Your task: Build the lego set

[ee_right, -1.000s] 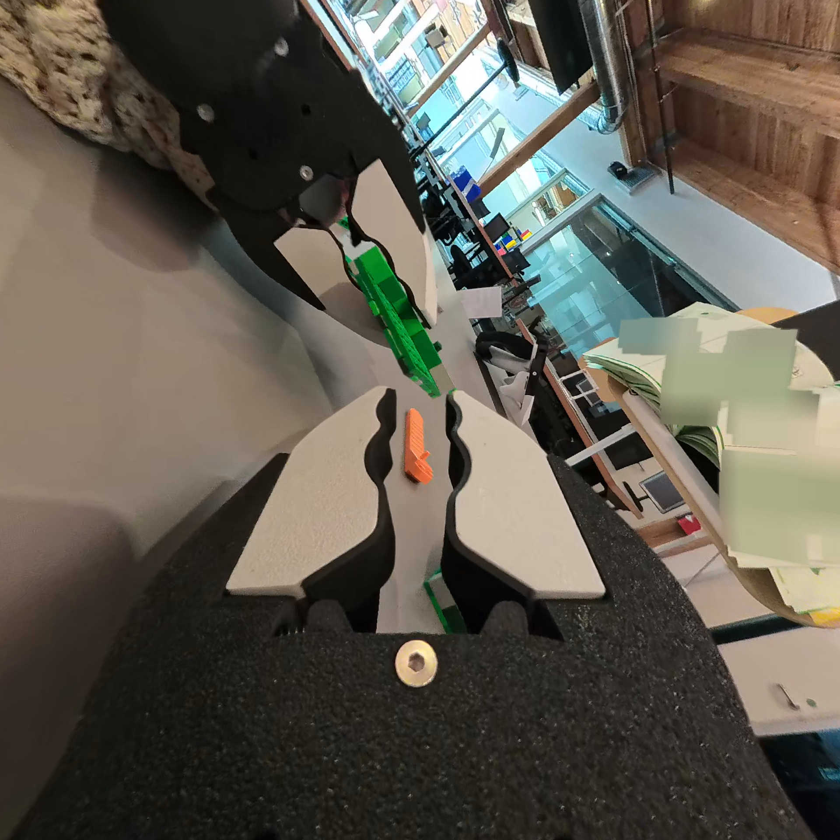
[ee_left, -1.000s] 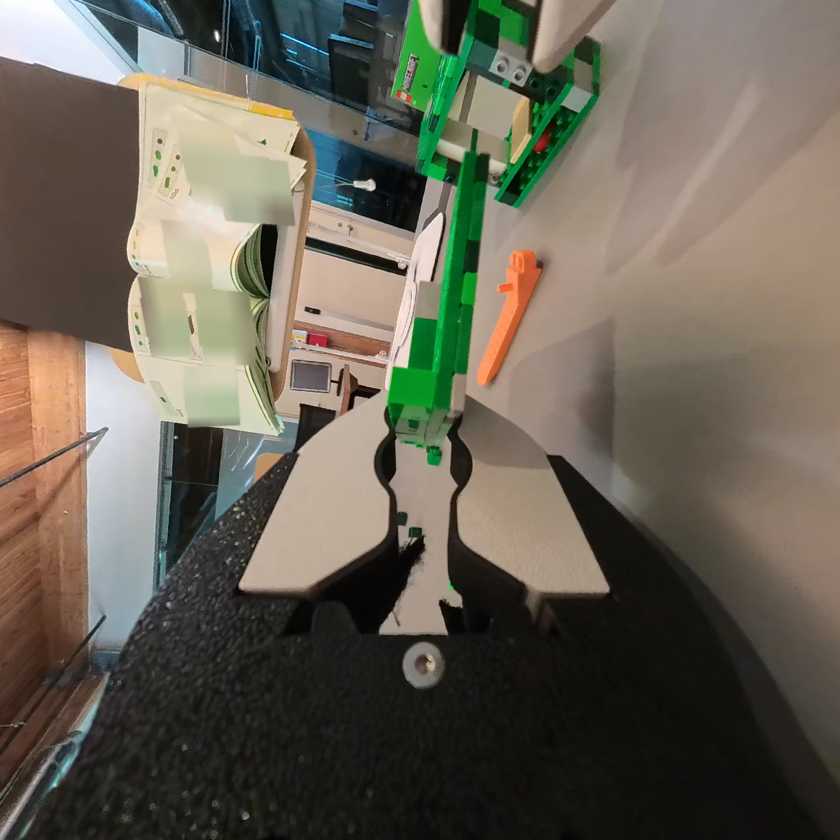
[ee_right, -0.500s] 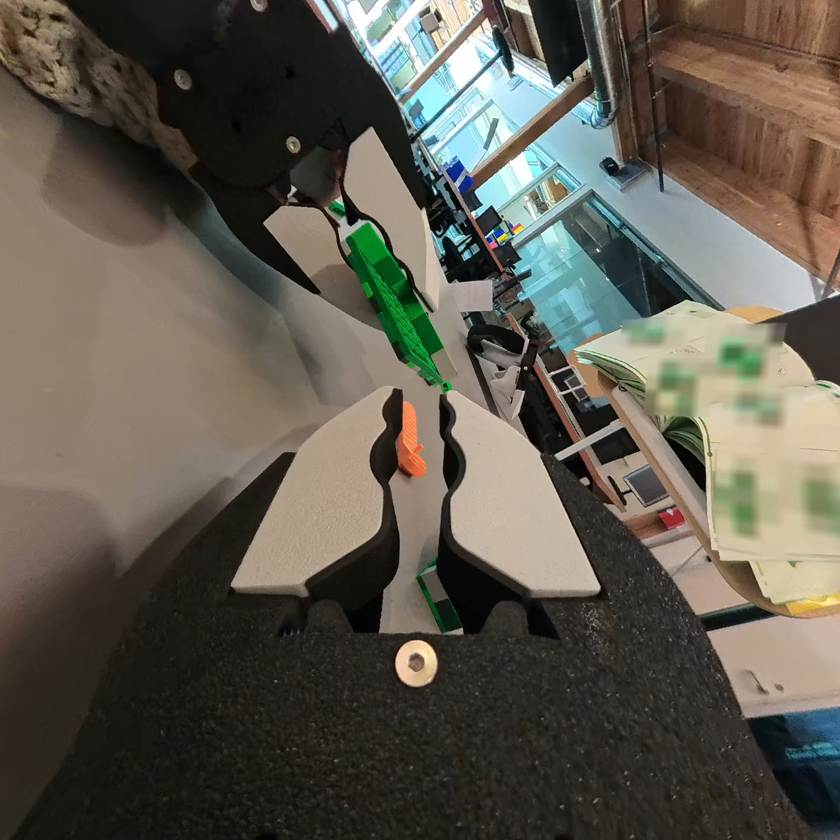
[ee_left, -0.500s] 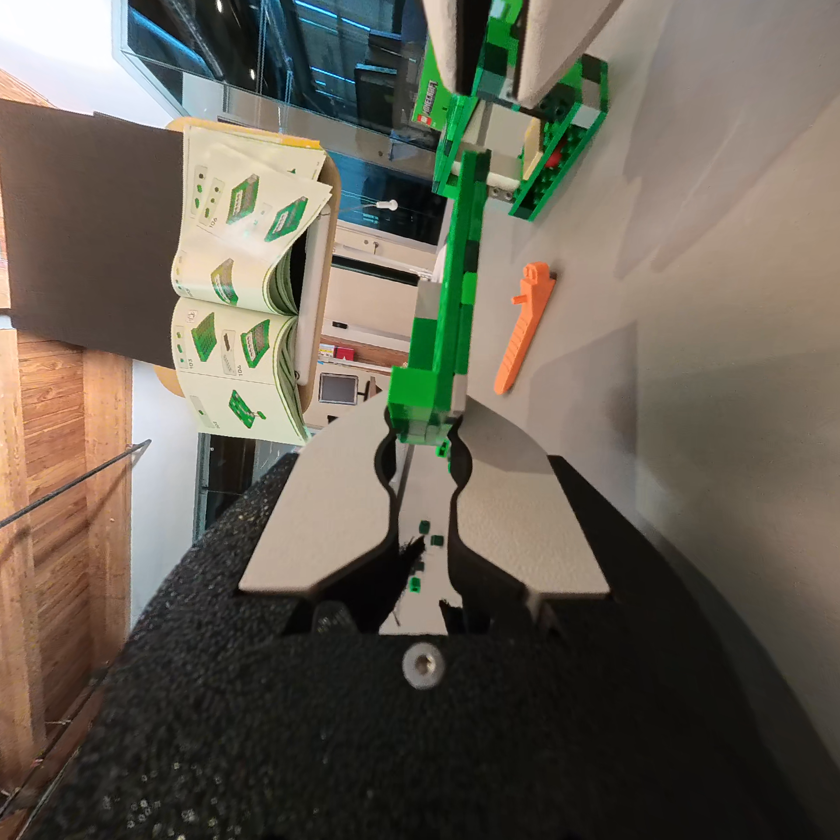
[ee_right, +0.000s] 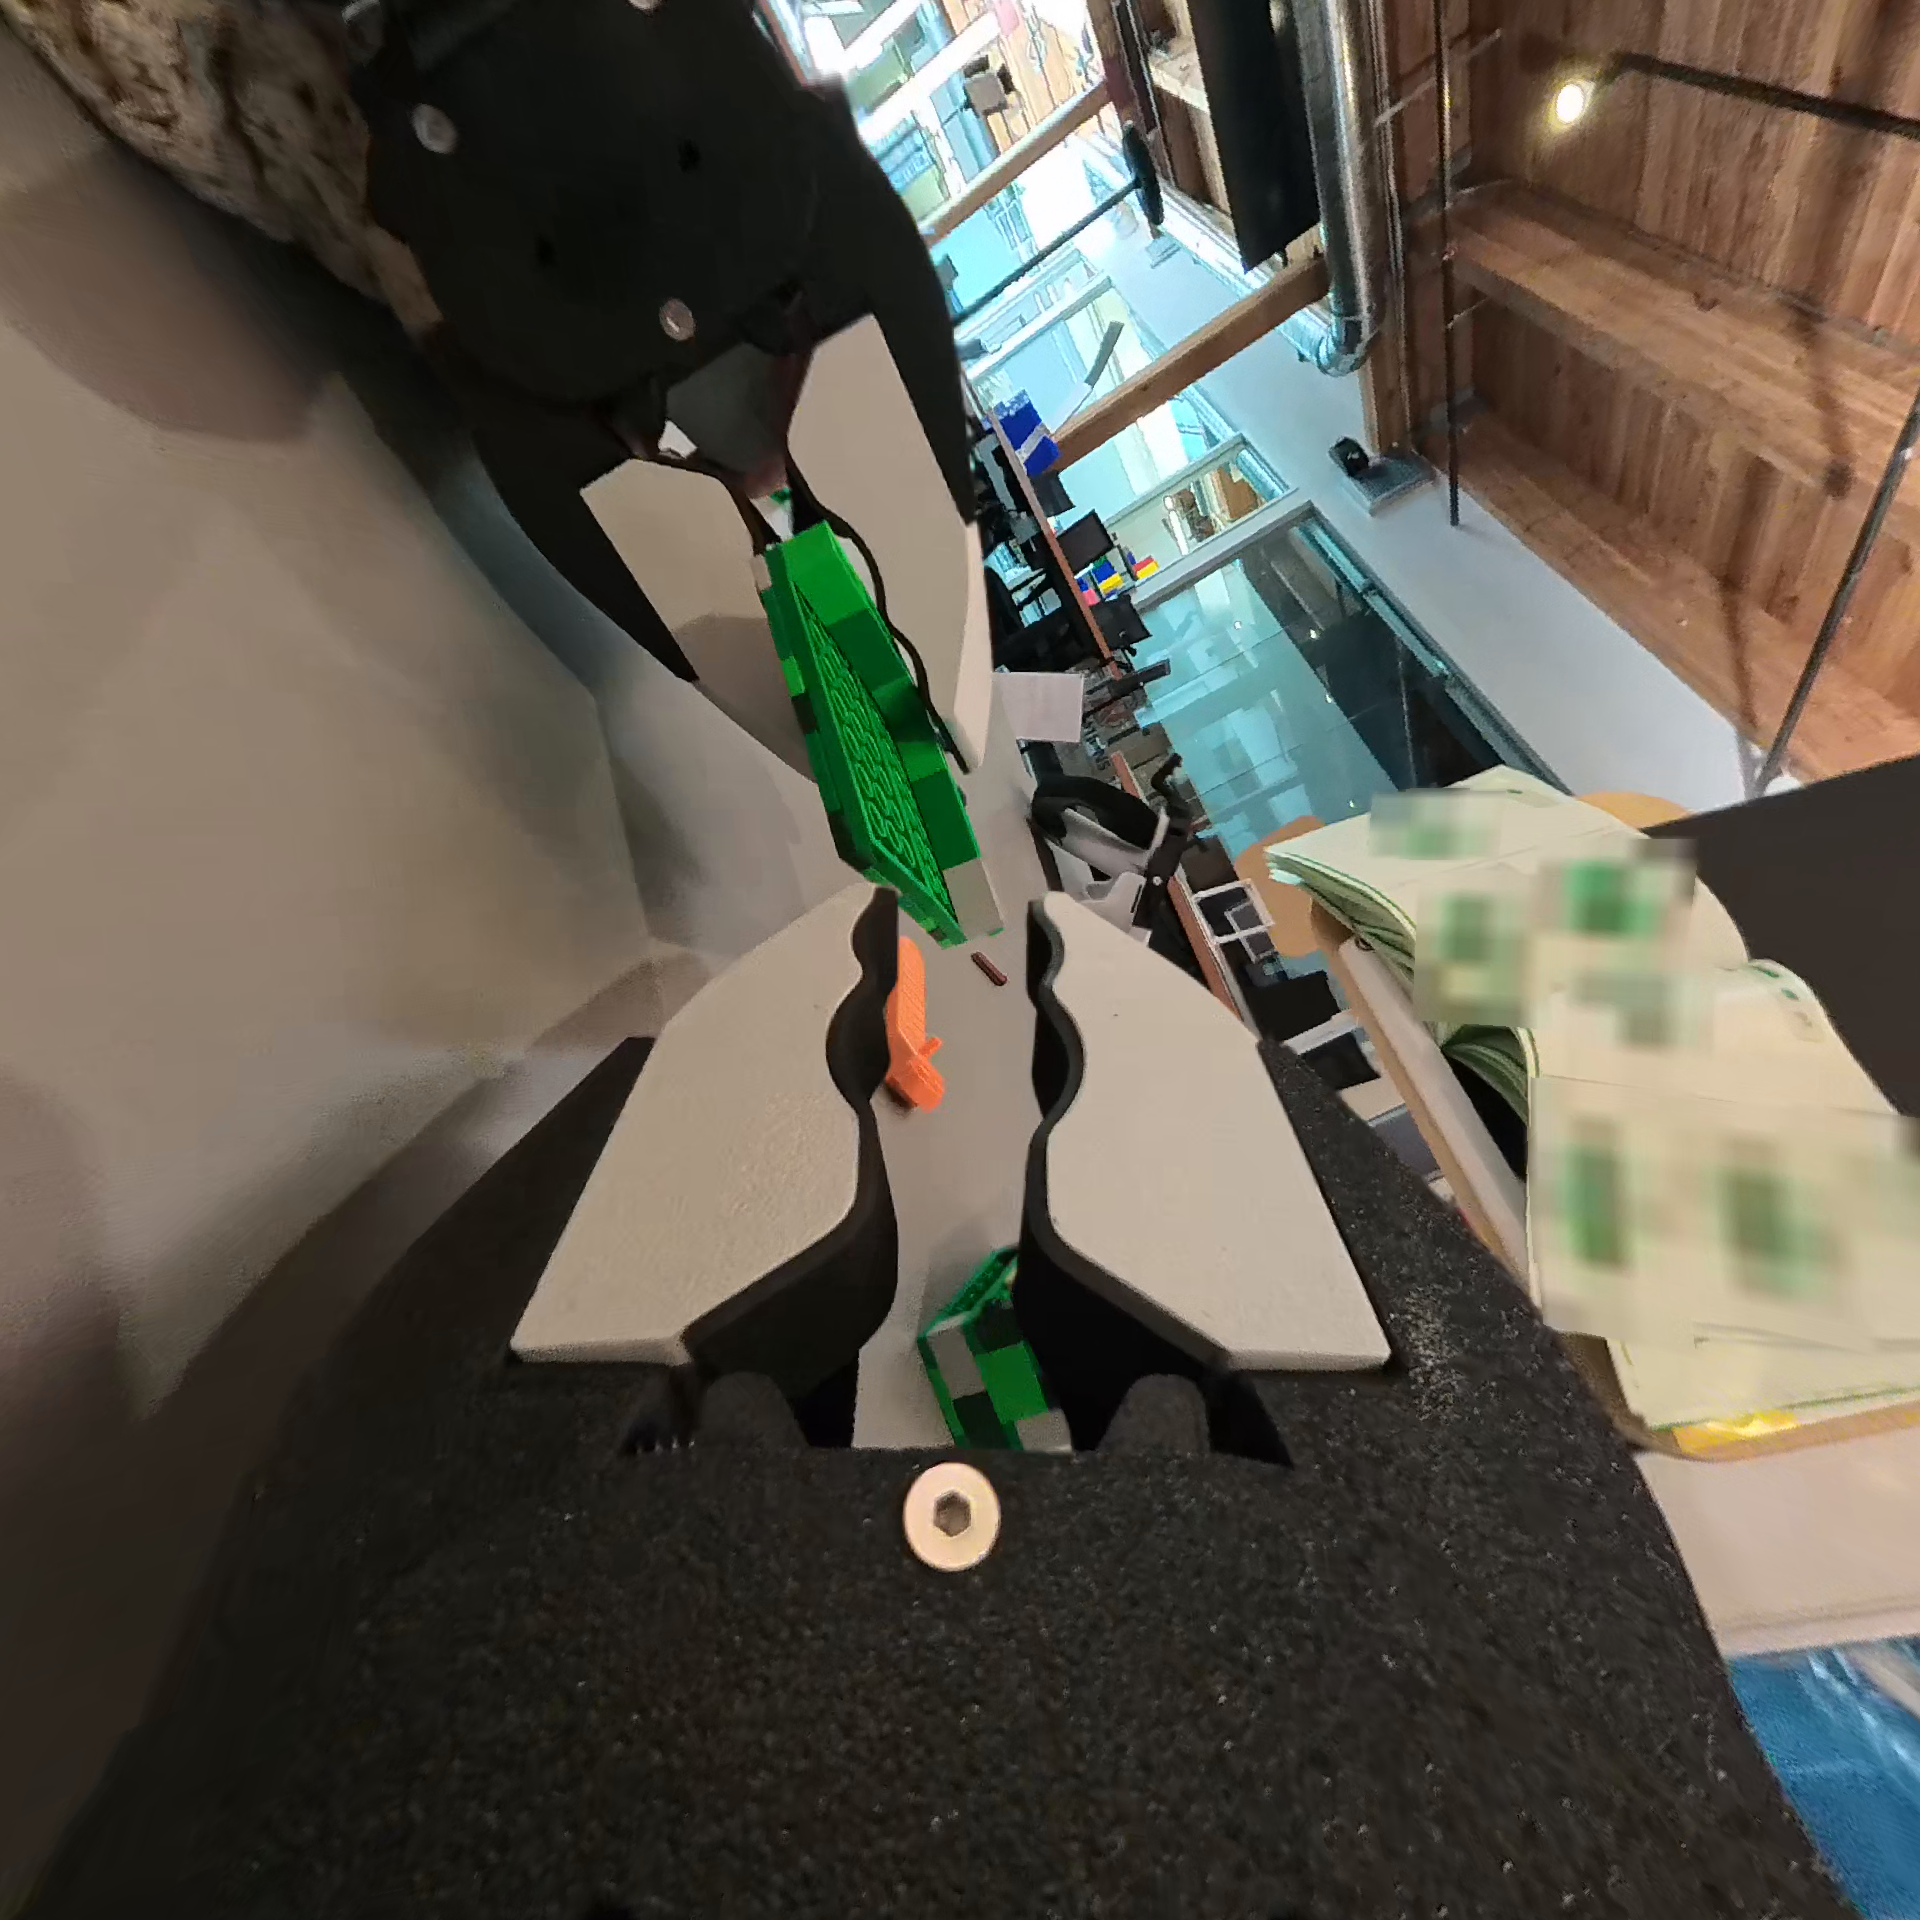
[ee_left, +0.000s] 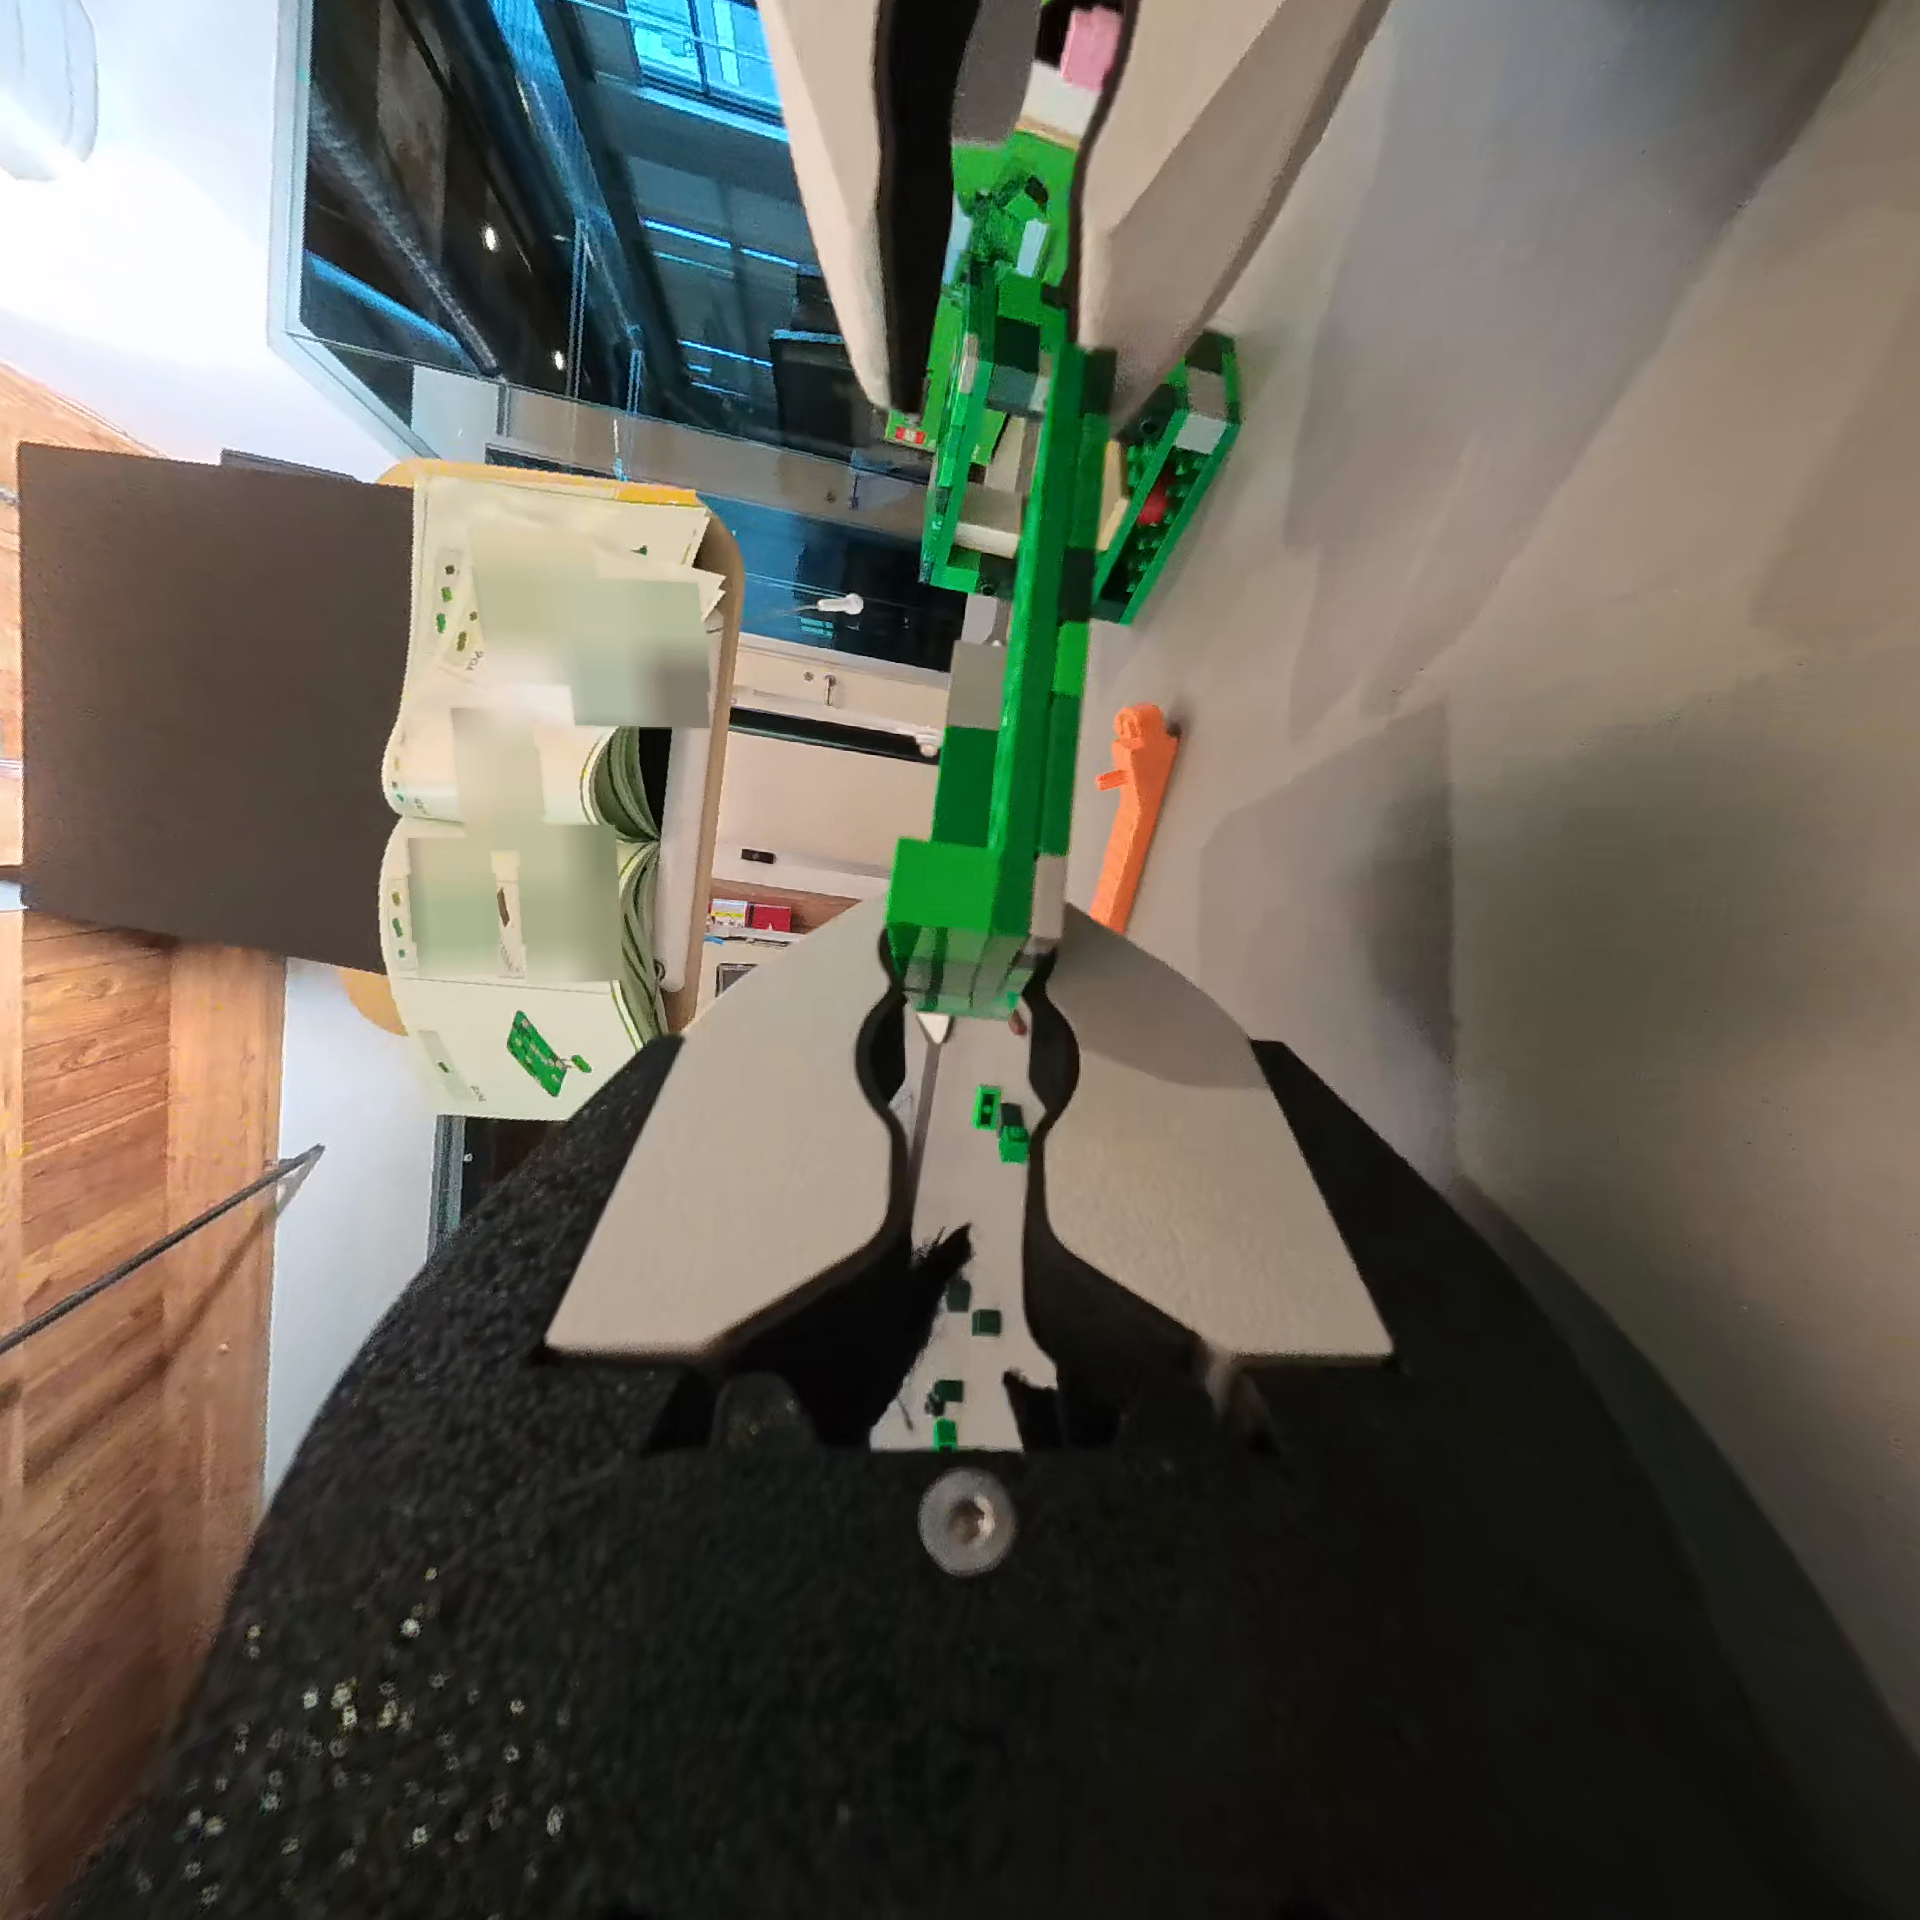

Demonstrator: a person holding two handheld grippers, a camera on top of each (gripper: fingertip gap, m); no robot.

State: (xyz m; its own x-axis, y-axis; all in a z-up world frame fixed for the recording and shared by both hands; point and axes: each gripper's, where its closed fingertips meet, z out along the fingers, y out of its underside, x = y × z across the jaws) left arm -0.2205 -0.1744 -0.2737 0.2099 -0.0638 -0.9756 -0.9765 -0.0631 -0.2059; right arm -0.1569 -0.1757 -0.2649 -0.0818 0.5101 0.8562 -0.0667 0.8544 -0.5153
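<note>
My left gripper (ee_left: 968, 992) is shut on the near end of a flat green lego plate assembly (ee_left: 1023, 675), held edge-on above the grey table. In the right wrist view the same plate (ee_right: 883, 727) hangs from the left gripper (ee_right: 831, 540), and its free end reaches the mouth of my right gripper (ee_right: 956, 935). The right jaws stand apart with nothing clamped between them. A green and grey lego block (ee_right: 987, 1361) shows low between the right finger bases. A larger green lego build (ee_left: 1174, 499) stands on the table beside the right gripper (ee_left: 987, 260).
An orange brick separator (ee_left: 1138, 810) lies on the table (ee_left: 1558, 935) beside the plate; it also shows in the right wrist view (ee_right: 912, 1029). Small loose green pieces (ee_left: 1003, 1127) lie under the left fingers. An open instruction booklet (ee_left: 540, 790) stands at the table's edge.
The two grippers have closed in on each other. The plate's free end has come up to the right fingertips. The right jaws stand a little wider apart.
</note>
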